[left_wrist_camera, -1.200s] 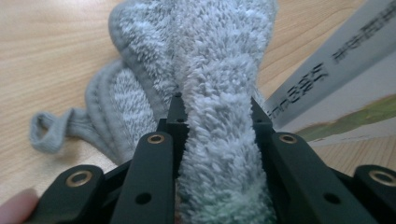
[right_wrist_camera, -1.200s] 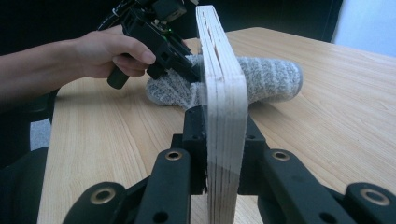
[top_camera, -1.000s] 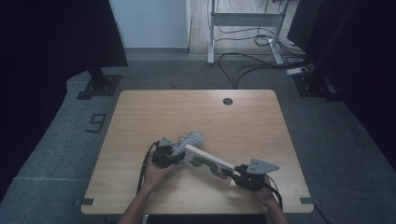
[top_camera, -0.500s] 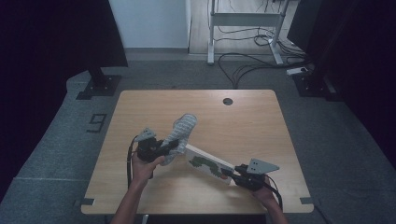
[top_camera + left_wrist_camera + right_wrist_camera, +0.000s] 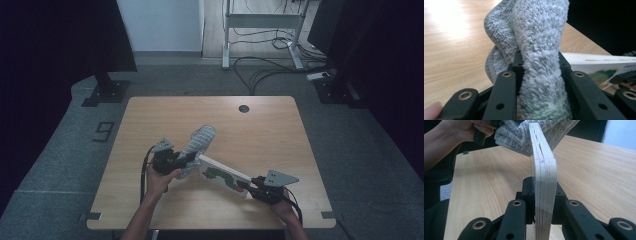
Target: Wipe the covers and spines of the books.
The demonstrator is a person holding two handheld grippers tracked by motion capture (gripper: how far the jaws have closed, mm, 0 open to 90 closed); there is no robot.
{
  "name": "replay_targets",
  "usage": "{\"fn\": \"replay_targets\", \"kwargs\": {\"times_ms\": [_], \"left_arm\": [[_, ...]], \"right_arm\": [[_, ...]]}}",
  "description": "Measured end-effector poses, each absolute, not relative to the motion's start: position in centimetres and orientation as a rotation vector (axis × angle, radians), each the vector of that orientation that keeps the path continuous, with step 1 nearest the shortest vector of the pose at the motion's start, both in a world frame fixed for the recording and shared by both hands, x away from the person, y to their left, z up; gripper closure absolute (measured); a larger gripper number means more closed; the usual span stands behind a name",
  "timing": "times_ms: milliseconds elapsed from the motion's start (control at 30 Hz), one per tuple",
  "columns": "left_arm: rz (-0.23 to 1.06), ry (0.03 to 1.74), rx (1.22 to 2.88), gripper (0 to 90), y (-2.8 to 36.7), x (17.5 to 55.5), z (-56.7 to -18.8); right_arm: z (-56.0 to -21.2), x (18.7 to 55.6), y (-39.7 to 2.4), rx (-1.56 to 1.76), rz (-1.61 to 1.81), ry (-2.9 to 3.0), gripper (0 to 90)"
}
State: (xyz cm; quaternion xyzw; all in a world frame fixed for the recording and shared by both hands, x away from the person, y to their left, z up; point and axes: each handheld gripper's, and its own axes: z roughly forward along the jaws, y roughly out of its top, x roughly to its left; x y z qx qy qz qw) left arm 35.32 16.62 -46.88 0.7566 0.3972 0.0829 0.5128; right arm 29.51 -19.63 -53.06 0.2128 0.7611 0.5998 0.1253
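Wiping looks to be the step in hand, w/ cloth brought against book. Left hand-held gripper point(image 5: 186, 159) is clenched on a grey terry cloth point(image 5: 198, 142); in the left gripper view the cloth point(image 5: 541, 65) is seen bunched between both jaws, pile squeezed, free end standing above them. Cloth is held off the wooden surface point(image 5: 150, 125), its lower part touching the raised far end of the book. Next, toward centre, a picture book point(image 5: 222, 176) is held slanted over the surface, caterpillar cover facing up. At right, the right hand-held gripper point(image 5: 252, 184) is clamped on the book's near end; in the right gripper view the page block point(image 5: 544, 187) is pinched edge-on between the jaws. Next move probably calls for cloth to be drawn along the cover w/ light pressure while book is kept steady; grip on both must be kept.
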Motion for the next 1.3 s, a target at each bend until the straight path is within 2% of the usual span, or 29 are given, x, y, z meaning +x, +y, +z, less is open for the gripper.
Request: {"fn": "replay_targets", "kwargs": {"times_ms": [567, 767, 1033, 1300], "left_arm": [[0.144, 1.014, 1.898, 71.1, 15.9, 35.9, -49.7], [0.125, 1.028, 1.976, 71.2, 15.6, 36.4, -50.9], [0.128, 1.079, 2.017, 71.3, 15.0, 36.5, -53.0], [0.172, 1.085, 2.008, 70.4, 15.6, 36.6, -52.5]], "right_arm": [[-53.1, 29.5, -19.7, 0.632, 1.742, 2.215, 77.9], [-53.1, 29.5, -19.7, 0.63, 1.741, 2.215, 77.9], [-53.1, 29.5, -19.7, 0.628, 1.738, 2.216, 78.0], [-53.1, 29.5, -19.7, 0.619, 1.727, 2.218, 78.0]]}}
